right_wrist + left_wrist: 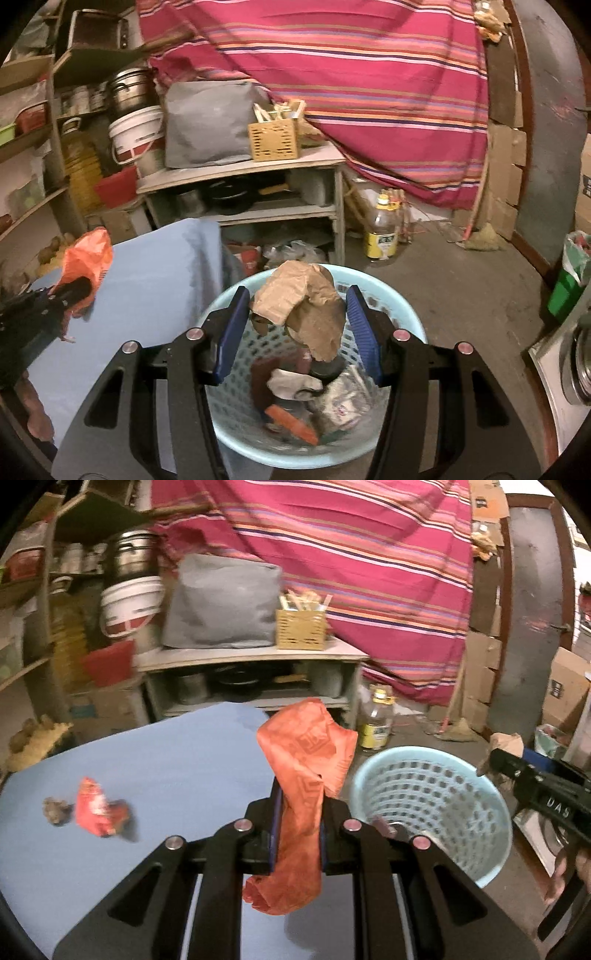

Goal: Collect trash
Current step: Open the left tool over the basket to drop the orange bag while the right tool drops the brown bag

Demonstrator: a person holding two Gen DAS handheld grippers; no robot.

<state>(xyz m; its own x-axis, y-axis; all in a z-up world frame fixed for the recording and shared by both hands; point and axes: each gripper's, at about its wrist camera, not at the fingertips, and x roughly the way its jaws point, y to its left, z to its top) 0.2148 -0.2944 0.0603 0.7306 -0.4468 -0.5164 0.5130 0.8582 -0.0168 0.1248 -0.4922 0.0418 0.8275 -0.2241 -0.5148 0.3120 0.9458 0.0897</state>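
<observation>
Brown paper [303, 306] is dropping between the wide-open right gripper [299, 332] into the basket [406, 373] directly below; the left gripper [297, 827] is clamping an orange wrapper [306, 771].

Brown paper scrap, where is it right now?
Right wrist view: the brown paper scrap sits between the open right gripper fingers, above the blue basket.

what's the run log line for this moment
left gripper: holds orange wrapper | right gripper: open, brown paper over basket
</observation>
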